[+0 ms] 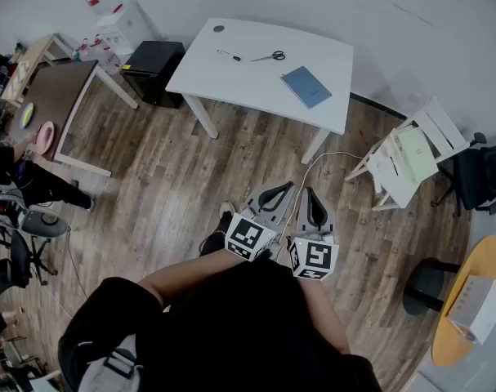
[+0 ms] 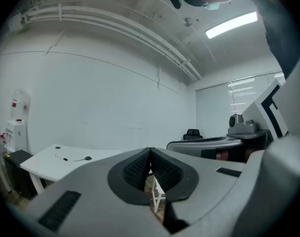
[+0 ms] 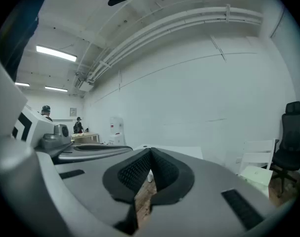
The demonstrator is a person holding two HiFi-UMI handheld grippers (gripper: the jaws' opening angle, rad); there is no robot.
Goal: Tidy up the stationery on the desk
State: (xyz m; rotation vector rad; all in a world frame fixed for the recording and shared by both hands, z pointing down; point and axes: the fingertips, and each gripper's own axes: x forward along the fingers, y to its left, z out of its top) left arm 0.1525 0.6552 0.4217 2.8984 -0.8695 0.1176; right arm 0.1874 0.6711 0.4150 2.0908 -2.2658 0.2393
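L gripper (image 1: 287, 188): fingers closed, nothing betw. them; held over wood floor (image 1: 182, 186).
R gripper (image 1: 310, 193): fingers closed, empty; just beside L.
Stationery: pen (image 1: 228, 55), scissors (image 1: 269, 56), blue notebook (image 1: 306, 86) on white tabletop (image 1: 248, 84), well apart from both grippers.

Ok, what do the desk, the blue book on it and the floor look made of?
Desk: probably laminated board, matte white, flat even top with a thin edge.
Blue book: likely a card or paper cover, dull, no glare.
Floor: wood or wood-look planks, brown, with grain and board seams; which, I cannot tell.
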